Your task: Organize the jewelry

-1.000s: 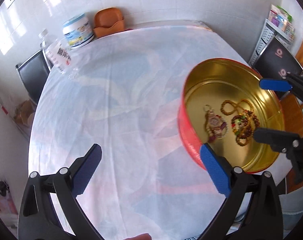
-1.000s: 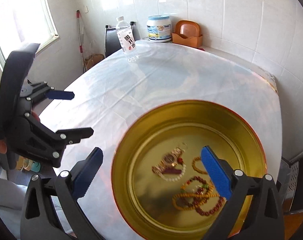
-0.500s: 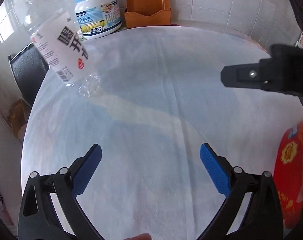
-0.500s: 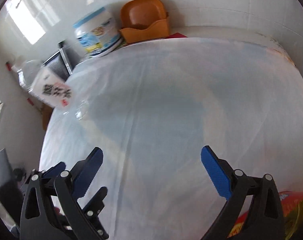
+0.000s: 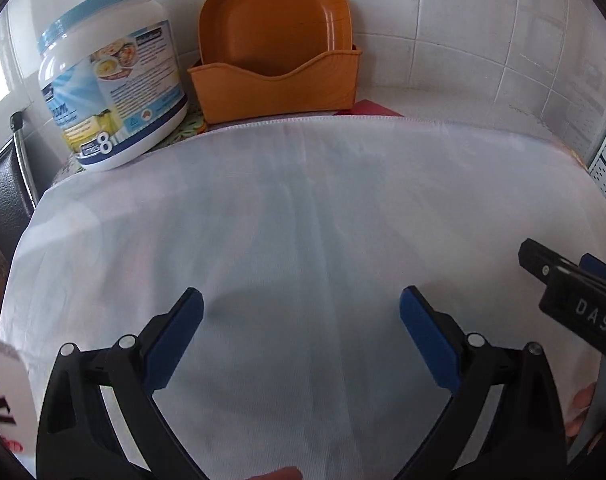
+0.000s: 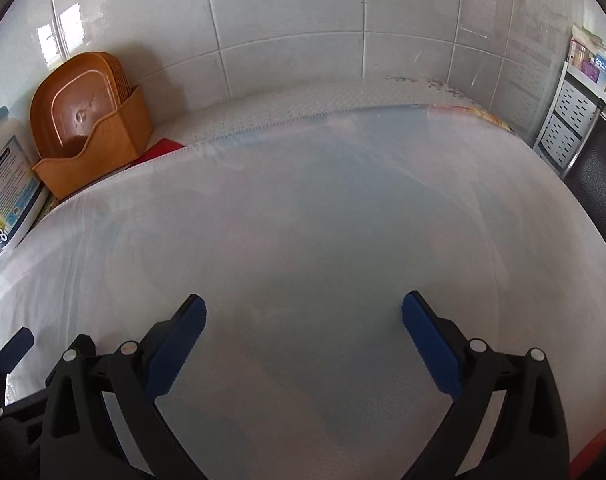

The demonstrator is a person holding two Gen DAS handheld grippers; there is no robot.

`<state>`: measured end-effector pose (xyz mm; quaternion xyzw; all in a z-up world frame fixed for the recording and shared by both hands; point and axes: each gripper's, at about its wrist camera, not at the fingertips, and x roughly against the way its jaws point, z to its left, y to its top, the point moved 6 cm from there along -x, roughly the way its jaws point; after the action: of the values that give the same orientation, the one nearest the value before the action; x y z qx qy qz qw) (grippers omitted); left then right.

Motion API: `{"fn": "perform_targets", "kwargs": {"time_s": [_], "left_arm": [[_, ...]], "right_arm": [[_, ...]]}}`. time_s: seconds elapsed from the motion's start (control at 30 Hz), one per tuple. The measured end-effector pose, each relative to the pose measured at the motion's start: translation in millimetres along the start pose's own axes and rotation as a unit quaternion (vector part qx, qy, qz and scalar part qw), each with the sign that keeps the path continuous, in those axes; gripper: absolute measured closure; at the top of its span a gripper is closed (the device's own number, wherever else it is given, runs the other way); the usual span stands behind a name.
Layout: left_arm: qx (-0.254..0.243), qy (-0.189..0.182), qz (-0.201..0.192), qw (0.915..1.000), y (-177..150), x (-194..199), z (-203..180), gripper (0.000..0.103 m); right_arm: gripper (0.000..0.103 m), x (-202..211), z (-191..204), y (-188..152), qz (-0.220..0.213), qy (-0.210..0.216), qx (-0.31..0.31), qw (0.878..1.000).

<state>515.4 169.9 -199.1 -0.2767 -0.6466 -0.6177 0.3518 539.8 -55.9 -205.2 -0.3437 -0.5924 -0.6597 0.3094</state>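
Observation:
My left gripper (image 5: 301,312) is open and empty above the white tablecloth (image 5: 303,208). My right gripper (image 6: 303,316) is open and empty above the same cloth (image 6: 303,220); part of it shows at the right edge of the left wrist view (image 5: 575,292). The left gripper's tip shows at the lower left of the right wrist view (image 6: 11,352). The red tin shows only as a sliver at the bottom right of the right wrist view (image 6: 595,448). No jewelry is in view.
A white tub with a blue lid (image 5: 111,92) and an orange holder with plates (image 5: 279,52) stand at the table's back by the tiled wall. A bottle label (image 5: 3,396) shows at lower left. A white shelf rack (image 6: 575,120) and dark chair (image 6: 603,188) stand right.
Both grippers swung up and forward, away from the tin. The tin and jewelry left view; the back wall, tub and orange holder now look much closer. Both grippers stayed open.

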Motion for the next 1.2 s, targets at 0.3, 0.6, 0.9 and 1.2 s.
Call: {"fn": "perform_targets", "kwargs": {"time_s": [0.3, 0.6, 0.9, 1.2], "left_arm": [[0.007, 0.006, 0.003, 0.9999, 20.6, -15.8, -0.6, 0.007], [0.012, 0.006, 0.004, 0.9999, 19.8, -17.5, 1.1, 0.007], [0.012, 0.005, 0.004, 0.9999, 20.1, -17.8, 1.2, 0.007], [0.012, 0.006, 0.004, 0.9999, 20.1, -17.8, 1.5, 0.007]], "right_arm": [[0.004, -11.1, 5.6, 5.9, 0.002, -0.040, 0.012, 0.999], [0.004, -10.8, 5.6, 5.8, 0.002, -0.040, 0.012, 0.999], [0.004, -11.2, 5.5, 6.0, 0.002, -0.039, 0.012, 0.999], [0.004, -11.0, 5.6, 6.0, 0.002, -0.039, 0.012, 0.999]]}}
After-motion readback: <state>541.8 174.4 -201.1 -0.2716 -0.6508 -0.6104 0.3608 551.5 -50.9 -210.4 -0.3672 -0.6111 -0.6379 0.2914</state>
